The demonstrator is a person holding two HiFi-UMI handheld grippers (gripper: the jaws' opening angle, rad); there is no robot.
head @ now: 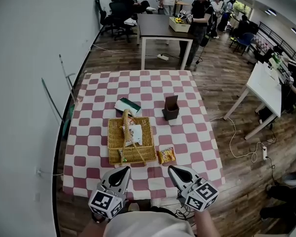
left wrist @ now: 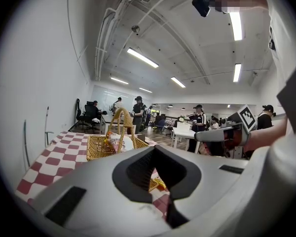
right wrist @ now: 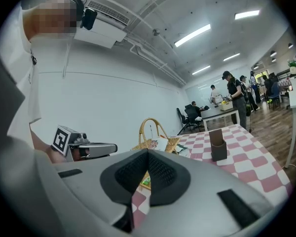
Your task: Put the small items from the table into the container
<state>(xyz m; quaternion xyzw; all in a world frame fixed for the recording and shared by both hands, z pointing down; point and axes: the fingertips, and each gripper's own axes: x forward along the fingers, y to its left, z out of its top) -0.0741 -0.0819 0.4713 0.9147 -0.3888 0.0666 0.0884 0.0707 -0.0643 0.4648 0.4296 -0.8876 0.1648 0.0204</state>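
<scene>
Head view: snack packet [head: 166, 155] lies just ahead of my right gripper [head: 174, 172], farther from my left gripper [head: 122, 172]; both clenched empty, packet axis probably crosswise.

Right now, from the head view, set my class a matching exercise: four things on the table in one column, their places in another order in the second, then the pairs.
Things
1. wicker basket
2. orange snack packet
3. brown holder
4. green-and-white pack

Places
A. flat on the checked cloth, beside the basket's near right corner
B. near the cloth's middle, the largest thing on it
C. standing upright, beyond the basket and to its right
D. lying just past the basket's far edge

Pairs: 1-B, 2-A, 3-C, 4-D
</scene>
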